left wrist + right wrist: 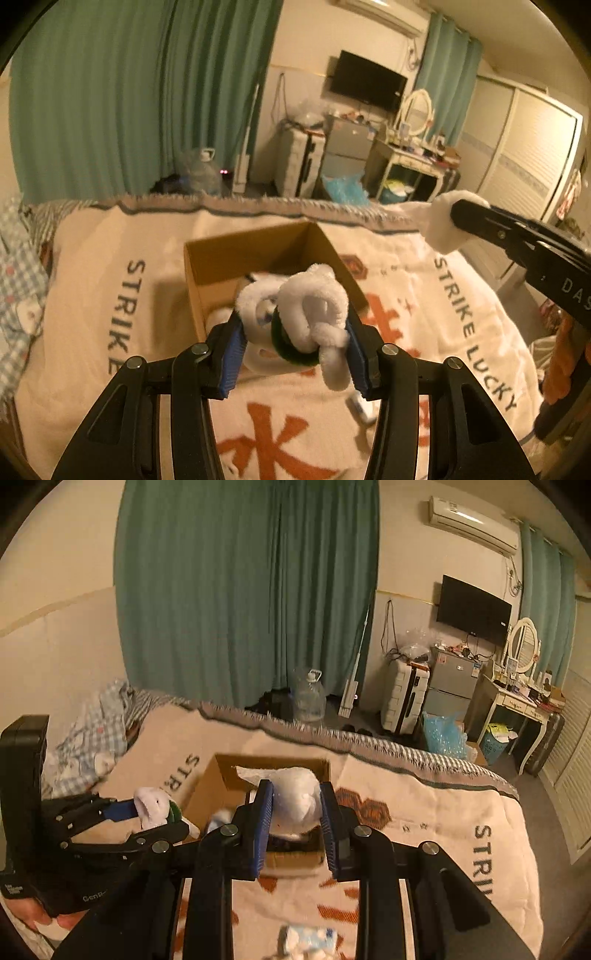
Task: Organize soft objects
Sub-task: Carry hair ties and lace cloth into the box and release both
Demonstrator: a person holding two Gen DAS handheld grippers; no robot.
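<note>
My left gripper (293,332) is shut on a white plush toy with a green ring (299,314), held above the near edge of an open cardboard box (236,254) on the bed. It also shows in the right wrist view (155,808). My right gripper (295,812) is shut on a white soft object (297,794), held over the box (210,794). In the left wrist view the right gripper (448,218) holds that white object (439,225) at the right, beyond the box. White plush lies inside the box (218,317).
The bed has a cream blanket with orange characters (266,439). A small white-blue packet (306,938) lies on it near me. Checked bedding (92,734) is piled at the left. Beyond the bed stand a water jug (308,698), suitcase (402,698) and dressing table (517,701).
</note>
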